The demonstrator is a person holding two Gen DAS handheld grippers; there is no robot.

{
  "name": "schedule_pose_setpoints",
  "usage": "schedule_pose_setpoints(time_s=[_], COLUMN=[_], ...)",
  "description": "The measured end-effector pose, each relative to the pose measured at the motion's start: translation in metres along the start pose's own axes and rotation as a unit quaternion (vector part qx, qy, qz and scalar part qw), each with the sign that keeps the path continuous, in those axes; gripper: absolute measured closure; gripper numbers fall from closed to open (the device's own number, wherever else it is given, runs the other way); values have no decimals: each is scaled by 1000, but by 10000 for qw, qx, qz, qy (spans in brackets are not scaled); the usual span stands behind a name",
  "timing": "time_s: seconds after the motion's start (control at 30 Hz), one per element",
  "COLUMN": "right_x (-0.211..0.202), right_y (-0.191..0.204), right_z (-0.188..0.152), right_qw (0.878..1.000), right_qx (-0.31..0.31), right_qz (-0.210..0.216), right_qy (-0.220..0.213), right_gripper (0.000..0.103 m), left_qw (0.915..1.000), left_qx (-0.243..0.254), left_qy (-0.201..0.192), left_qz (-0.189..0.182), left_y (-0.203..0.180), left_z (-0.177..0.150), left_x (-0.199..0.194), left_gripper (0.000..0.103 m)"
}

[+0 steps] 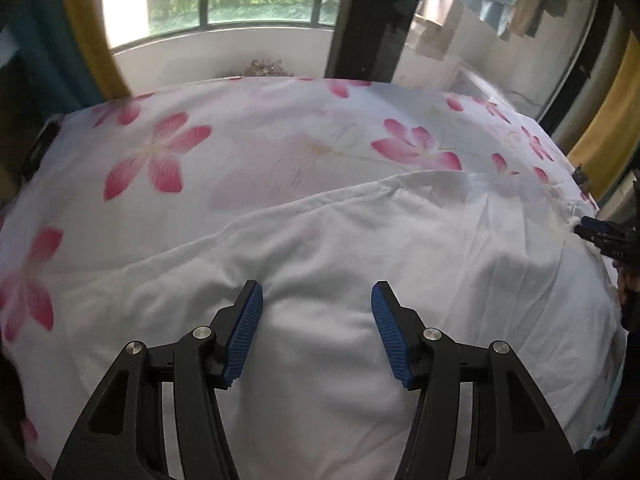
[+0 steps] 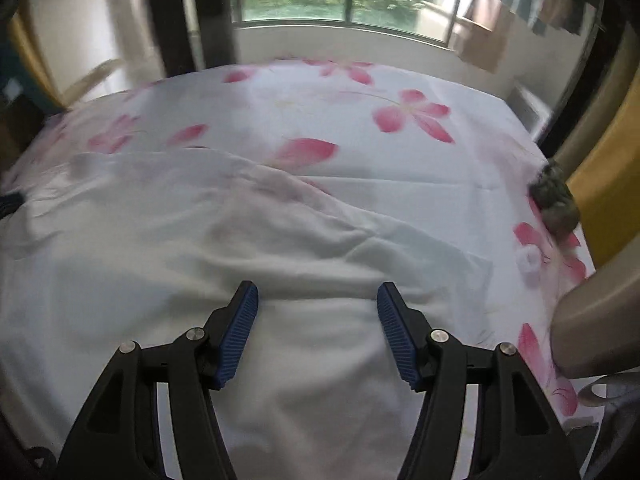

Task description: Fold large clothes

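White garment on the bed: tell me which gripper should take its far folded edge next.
Probably the left gripper: open above the white garment, with the far edge straight ahead. The right gripper faces rumpled folds.

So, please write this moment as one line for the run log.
left gripper: open, empty | right gripper: open, empty | white garment: spread, wrinkled, on floral sheet | fold: not started

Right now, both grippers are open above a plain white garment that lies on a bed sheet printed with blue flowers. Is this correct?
Not quite: the flowers on the bed sheet are pink, not blue, as the left wrist view shows. The rest holds: the left gripper and the right gripper are open above the plain white garment.
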State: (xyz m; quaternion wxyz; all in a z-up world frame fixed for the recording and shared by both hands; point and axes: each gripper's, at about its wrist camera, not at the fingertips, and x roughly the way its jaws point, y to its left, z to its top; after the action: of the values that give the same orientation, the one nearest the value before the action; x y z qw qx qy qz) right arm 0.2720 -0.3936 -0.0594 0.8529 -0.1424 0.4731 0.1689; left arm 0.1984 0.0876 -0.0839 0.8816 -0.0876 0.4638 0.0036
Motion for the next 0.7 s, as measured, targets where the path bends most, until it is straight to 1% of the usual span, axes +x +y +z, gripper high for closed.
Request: schedule_pose_setpoints(time_s=[0.07, 0.17, 0.27, 0.37, 0.5, 0.57, 0.63, 0.7], right_x=[3, 3, -7, -17, -36, -44, -50, -53], right_y=[-9, -19, -23, -27, -15, -6, 12, 29], right_z=[3, 6, 5, -1, -15, -20, -24, -27], right_qw=[9998, 9987, 9977, 9967, 9965, 9962, 9961, 9957], right_qx=[136, 355, 492, 610, 654, 677, 647, 563], right_qz=[-150, -346, -393, -414, -241, -123, 129, 293], right_qy=[-19, -88, -231, -331, -454, -525, -593, -670], right_gripper=[39, 39, 39, 39, 39, 39, 39, 39], left_qw=[9999, 9998, 9997, 9993, 9980, 9979, 9975, 9973], left_qx=[-37, -117, -244, -299, -378, -391, -428, -437], left_qy=[11, -16, -51, -213, -505, -522, -547, -516], left_qz=[143, 165, 87, 96, 54, -41, -163, -270], left_y=[2, 5, 9, 12, 13, 11, 6, -1], left_z=[-4, -6, -7, -9, -14, -20, -29, -40], left_x=[-1, -5, -9, -23, -47, -54, -59, -62], left_gripper=[43, 43, 43, 43, 43, 43, 43, 43])
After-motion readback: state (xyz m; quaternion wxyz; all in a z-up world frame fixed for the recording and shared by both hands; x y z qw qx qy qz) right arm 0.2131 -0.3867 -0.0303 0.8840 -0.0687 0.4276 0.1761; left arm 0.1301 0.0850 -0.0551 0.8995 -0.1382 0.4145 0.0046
